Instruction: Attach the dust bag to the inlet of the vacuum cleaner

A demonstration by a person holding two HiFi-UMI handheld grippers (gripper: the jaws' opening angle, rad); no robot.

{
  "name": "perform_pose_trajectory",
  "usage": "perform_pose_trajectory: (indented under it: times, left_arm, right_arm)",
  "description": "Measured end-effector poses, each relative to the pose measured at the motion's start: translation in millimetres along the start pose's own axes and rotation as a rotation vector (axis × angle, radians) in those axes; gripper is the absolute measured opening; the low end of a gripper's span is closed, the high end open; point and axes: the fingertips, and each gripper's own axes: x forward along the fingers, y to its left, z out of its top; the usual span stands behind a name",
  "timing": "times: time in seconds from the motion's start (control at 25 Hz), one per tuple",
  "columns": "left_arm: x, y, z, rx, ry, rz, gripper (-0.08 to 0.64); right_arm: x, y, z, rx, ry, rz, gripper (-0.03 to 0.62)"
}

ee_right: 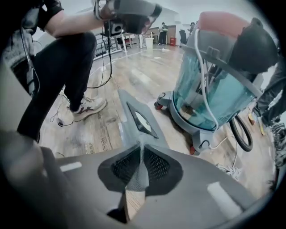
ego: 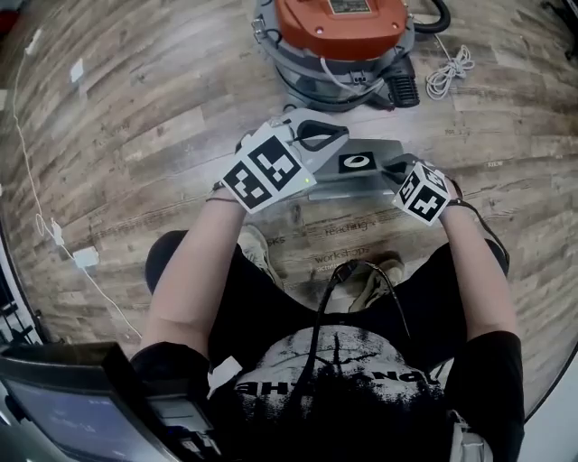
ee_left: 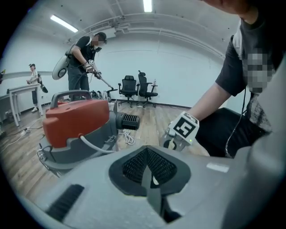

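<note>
**One-edge pinch on the bag, inlet not in sight**

The dust bag hangs flat above the wooden floor, well short of the vacuum cleaner at its 12 o'clock. Its black collar and oval hole face up at me, not toward the canister.

My main worry is the grip. The right gripper has its jaws clamped on a thin strip of grey fabric at the bag's 3 o'clock edge, and that seems to be the only firm hold. If I swing toward the canister, the bag could droop, twist or slide out of the pinch. The left gripper sits at the 9 o'clock side with its jaws pressed together. Its own view shows nothing I can name between them, so I do not count on it to steady the collar.

Second, I cannot pick out the inlet in any view, and pushing the collar on blind could crease the card or miss the port. Third, the white cord at 1 o'clock and the black hose lie beside the canister, where a drooping corner could catch.

My left forearm comes in from 7 o'clock, with its gripper tipped shallowly down toward the canister. My right forearm comes in from 5 o'clock, wrist bent, and that gripper is angled steeply at the floor.
</note>
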Motion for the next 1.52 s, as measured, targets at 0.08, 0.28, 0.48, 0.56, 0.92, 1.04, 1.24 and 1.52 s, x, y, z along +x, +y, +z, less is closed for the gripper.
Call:
perform_pose_trajectory:
  times: [0.08, 0.28, 0.48, 0.56, 0.92, 1.04, 1.24, 1.52]
  left_arm:
    - [3, -2, -8, -0.021, 0.055, 0.006, 0.0]
    - [8, -22, -36, -0.069, 0.19, -0.008, 0.06]
    - [16, -48, -61, -0.026, 0.333, -0.019, 0.149]
    - [20, -52, -68, -0.002, 0.368, 0.0, 0.174]
    - [24, -42, -67, 0.116, 0.42, 0.145, 0.029]
    - [22, -42, -57, 0.147, 0.397, 0.149, 0.028]
    - [15, -41, -49, 0.162, 0.399, 0.147, 0.026]
    - [13, -37, -13, 0.252, 0.424, 0.132, 0.026]
  right_arm:
    - [-16, -6, 11, -0.002, -0.028, 0.016, 0.035]
    - [-50, -22, 29, 0.051, -0.104, 0.073, 0.034]
    - [-81, -30, 40, 0.09, -0.158, 0.125, 0.034]
    - [-90, -24, 45, 0.093, -0.179, 0.157, 0.034]
    - [-122, -14, 63, 0.081, -0.271, 0.189, 0.034]
    - [-129, -16, 62, 0.046, -0.266, 0.142, 0.041]
    - [-147, -15, 70, -0.095, -0.248, 0.054, 0.139]
    - [-152, -20, 85, -0.31, -0.182, -0.083, 0.2]
